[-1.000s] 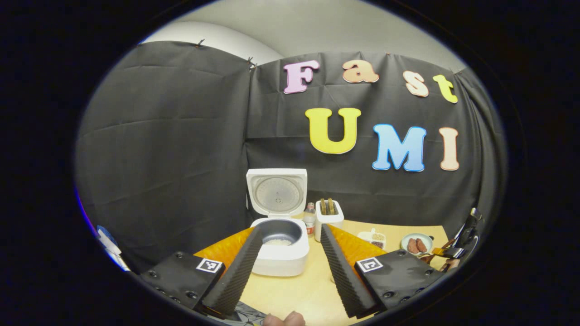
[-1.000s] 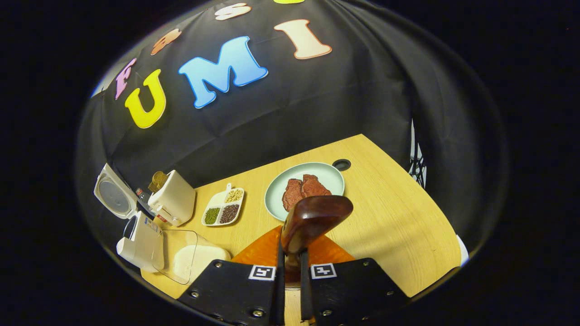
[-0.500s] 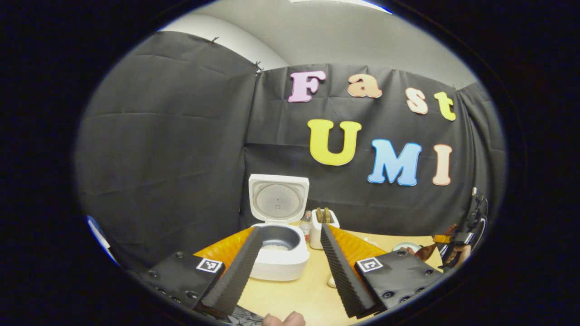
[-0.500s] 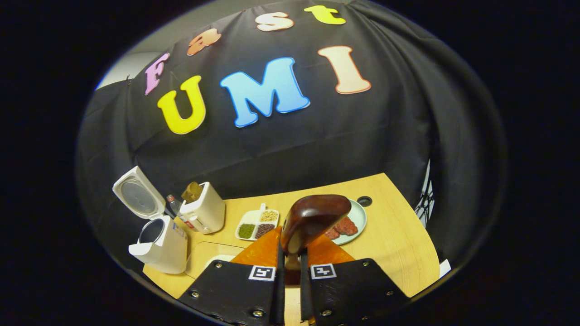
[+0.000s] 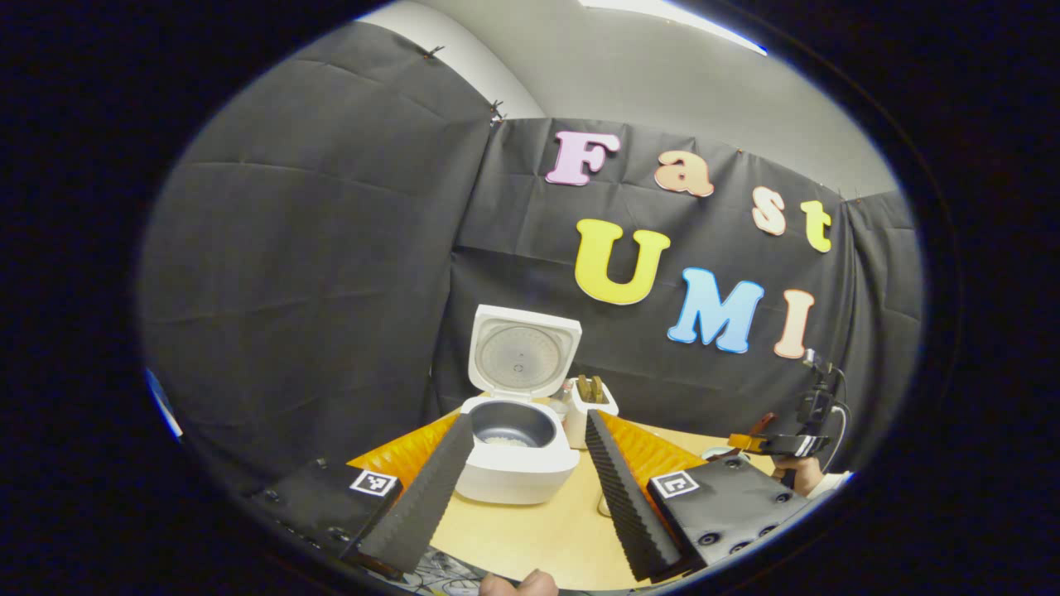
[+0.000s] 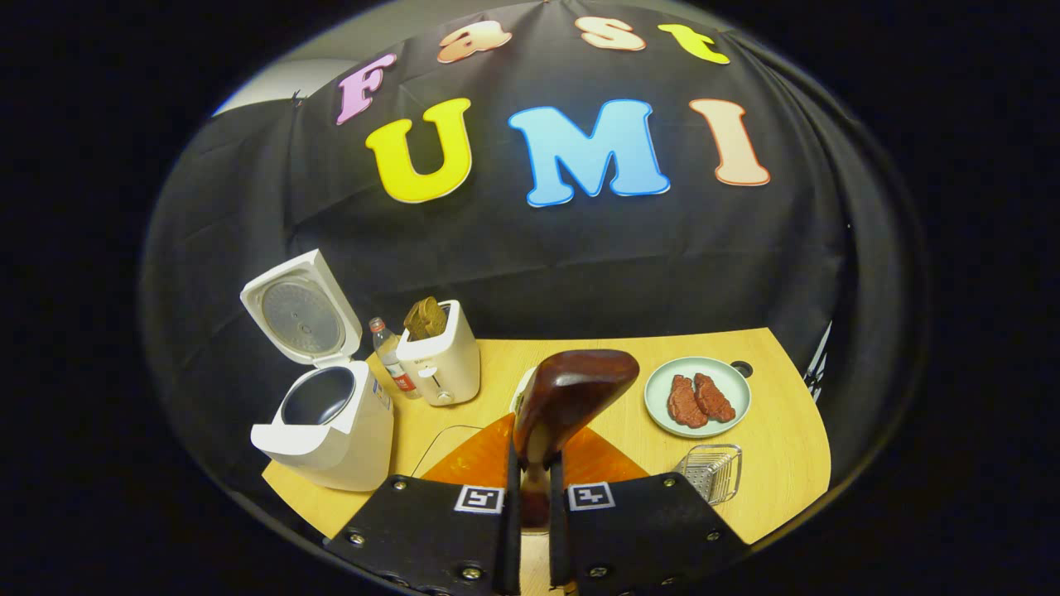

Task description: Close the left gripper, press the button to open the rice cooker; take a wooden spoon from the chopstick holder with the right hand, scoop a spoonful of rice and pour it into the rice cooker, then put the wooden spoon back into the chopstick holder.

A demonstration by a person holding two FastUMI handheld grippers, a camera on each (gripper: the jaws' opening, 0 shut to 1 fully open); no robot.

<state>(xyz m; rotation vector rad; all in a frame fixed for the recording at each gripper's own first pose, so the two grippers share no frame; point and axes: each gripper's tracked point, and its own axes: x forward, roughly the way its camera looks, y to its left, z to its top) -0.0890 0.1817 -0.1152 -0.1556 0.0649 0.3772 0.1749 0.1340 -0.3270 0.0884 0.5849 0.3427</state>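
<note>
Wooden table [image 6: 778, 447]: toaster [image 6: 440, 362] beside open rice cooker [image 6: 327, 414]; right hand-held gripper [image 6: 530, 505] pinching wooden spoon [image 6: 571, 397]; left hand-held gripper [image 5: 530, 497] spread.

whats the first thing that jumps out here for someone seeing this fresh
The wooden spoon stands out first, clamped in the right gripper with its dark bowl raised over the table. Next is the white rice cooker at the table's far left, lid flipped up, seen between the spread fingers of the left gripper.
</note>
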